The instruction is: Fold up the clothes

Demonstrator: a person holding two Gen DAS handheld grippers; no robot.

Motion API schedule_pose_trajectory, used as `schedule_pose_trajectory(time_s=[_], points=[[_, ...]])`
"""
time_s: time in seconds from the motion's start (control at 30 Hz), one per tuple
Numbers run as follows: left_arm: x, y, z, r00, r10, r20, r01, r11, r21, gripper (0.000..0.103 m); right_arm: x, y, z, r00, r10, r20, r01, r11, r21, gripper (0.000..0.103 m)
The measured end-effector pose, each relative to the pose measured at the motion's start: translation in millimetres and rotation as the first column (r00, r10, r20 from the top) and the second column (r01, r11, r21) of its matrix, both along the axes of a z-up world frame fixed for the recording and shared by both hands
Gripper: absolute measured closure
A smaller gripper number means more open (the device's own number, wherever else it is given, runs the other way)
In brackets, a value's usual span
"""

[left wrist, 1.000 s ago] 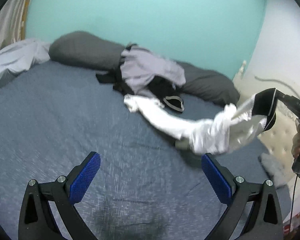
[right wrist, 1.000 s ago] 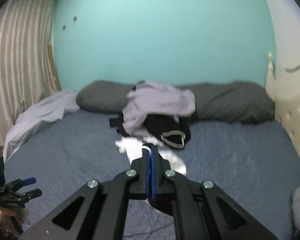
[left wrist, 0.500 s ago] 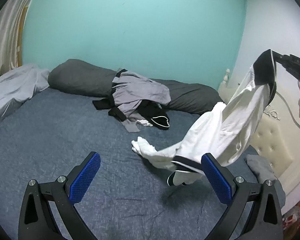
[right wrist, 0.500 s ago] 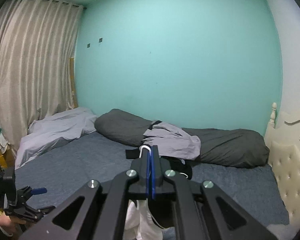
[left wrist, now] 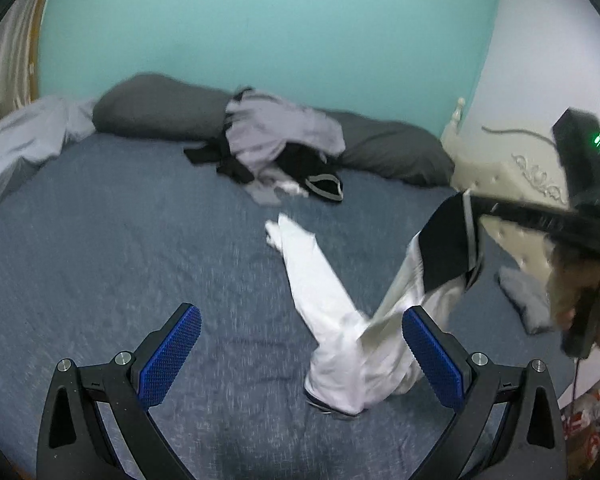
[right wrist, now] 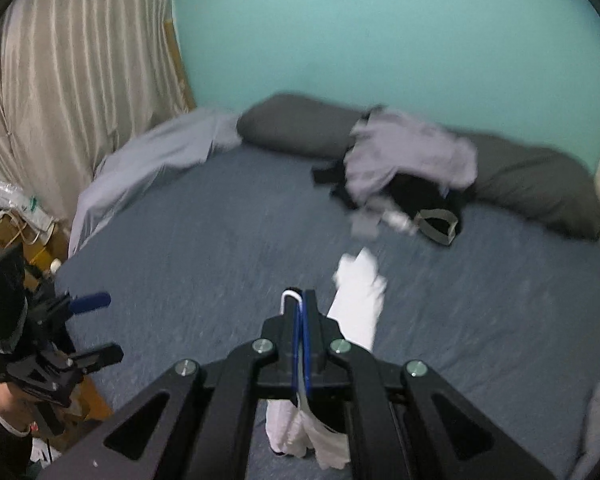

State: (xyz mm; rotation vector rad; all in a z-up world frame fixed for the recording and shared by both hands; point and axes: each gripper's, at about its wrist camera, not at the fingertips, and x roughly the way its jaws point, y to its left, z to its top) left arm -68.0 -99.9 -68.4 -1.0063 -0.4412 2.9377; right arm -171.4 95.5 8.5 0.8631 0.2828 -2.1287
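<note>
While clamped, right jaws dangle white garment.

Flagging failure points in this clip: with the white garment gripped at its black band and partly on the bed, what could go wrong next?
The right gripper pinches only the black band; the white garment may slip out. The open left gripper holds nothing, so the cloth could land bunched. Its far end lies near the clothes pile and might snag it.
</note>
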Motion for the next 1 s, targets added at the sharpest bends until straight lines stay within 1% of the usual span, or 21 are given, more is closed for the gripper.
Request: schedule_pose_trajectory(time_s=[0.07,0.13,0.23,0.33,0.5,0.63,0.73,0.83,0.9,1.0], points=[[-7.2,-1.7,-21.0,1.000,-0.001,0.016,0.001,1.000,0.028,0.000,-3.6,-9.2,-35.8,0.999,0.020,0.045,-0.021,0.999,0.024,0.102],[-14.4,-3.4,-41.1,1.000,-0.001,0.030,-0.001,0.999,0.053,0.000,-9.7,-16.6,-65.4,0.996,0.038,0.087,-0.041,0.998,0.036,0.102],[-25.1,-5.6,-68.2,0.999,0.007,0.044,-0.010,0.996,0.084,0.000,-19.6,-27.4,-100.2,0.990,0.057,0.130,-0.066,0.996,0.063,0.102],[-34.7,-7.8,-91.1,0.999,0.001,0.039,-0.005,0.994,0.107,0.000,-28.6,-36.7,-131.3,0.983,0.069,0.173,-0.086,0.992,0.092,0.102],[-46.3,-2.4,-124.0,0.999,-0.037,0.041,0.033,0.995,0.094,0.000,-41.4,-50.0,-167.2,0.965,0.078,0.248,-0.109,0.988,0.111,0.102],[-56.8,1.2,-153.1,0.996,-0.072,0.058,0.064,0.989,0.135,0.000,-49.0,-59.9,-194.3,0.953,0.079,0.292,-0.131,0.978,0.162,0.102],[-65.5,9.2,-171.1,0.991,-0.114,0.075,0.105,0.987,0.121,0.000,-56.7,-62.3,-212.6,0.945,0.067,0.321,-0.137,0.970,0.201,0.101],[-75.5,10.8,-179.5,0.987,-0.136,0.087,0.126,0.986,0.110,0.000,-63.7,-58.8,-223.5,0.932,0.075,0.354,-0.148,0.972,0.185,0.100],[-82.1,10.1,-184.6,0.985,-0.150,0.090,0.140,0.984,0.111,0.000,-66.9,-56.0,-225.7,0.933,0.076,0.351,-0.147,0.973,0.180,0.100],[-89.9,7.0,-193.4,0.984,-0.144,0.103,0.134,0.986,0.098,0.000,-71.2,-48.7,-227.8,0.929,0.057,0.367,-0.127,0.978,0.168,0.099]])
